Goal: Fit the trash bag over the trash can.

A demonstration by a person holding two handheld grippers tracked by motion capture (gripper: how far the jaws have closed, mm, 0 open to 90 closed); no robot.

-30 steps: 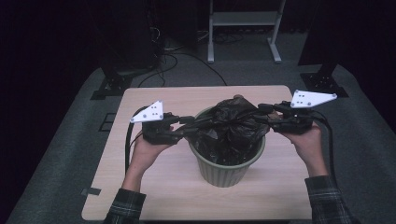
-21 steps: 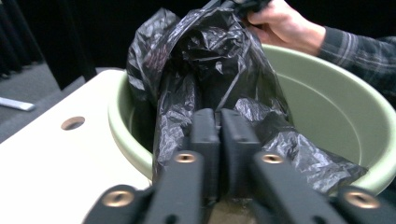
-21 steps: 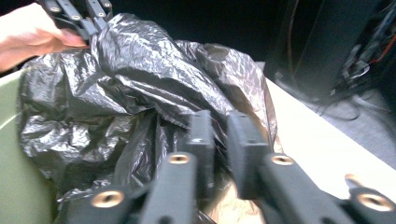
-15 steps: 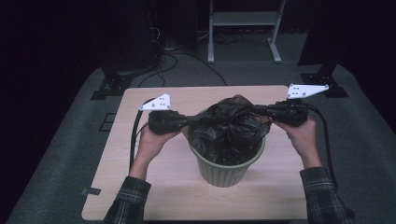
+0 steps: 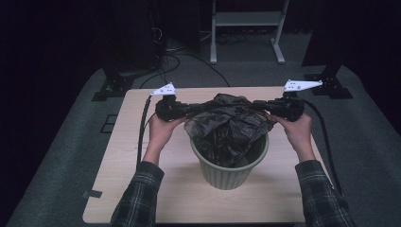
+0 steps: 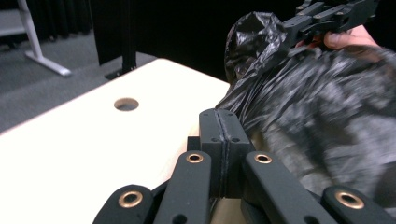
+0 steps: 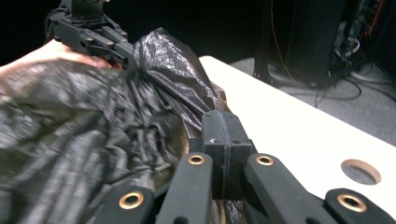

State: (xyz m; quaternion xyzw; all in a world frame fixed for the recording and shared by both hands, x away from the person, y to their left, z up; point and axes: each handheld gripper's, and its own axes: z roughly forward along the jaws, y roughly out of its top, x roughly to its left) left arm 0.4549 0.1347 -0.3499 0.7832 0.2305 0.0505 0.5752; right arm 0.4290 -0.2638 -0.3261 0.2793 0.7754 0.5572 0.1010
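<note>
Count: two tools, one black plastic bag, one green bin, one worktop.

The left tool (image 5: 191, 109) has its jaws pressed together, pad against pad, as the left gripper view shows; its jaws have just been closing. Its tip sits at the left edge of the black plastic bag (image 5: 229, 130); whether a fold of film is pinched between the pads cannot be told. The right tool (image 5: 260, 104) is likewise closed, its pads meeting flat in the right gripper view, its jaws also having just been closing, and its tip lies against the right side of the bag's top. Whether it pinches any film cannot be told either.

Both tools are held level and point inward, toward each other, across the bag's mouth. The bag is bunched up and rises above the rim of the ribbed green bin (image 5: 227, 172), with its lower part inside the bin. The bin stands upright near the middle of the pale wooden worktop (image 5: 132, 142).
</note>
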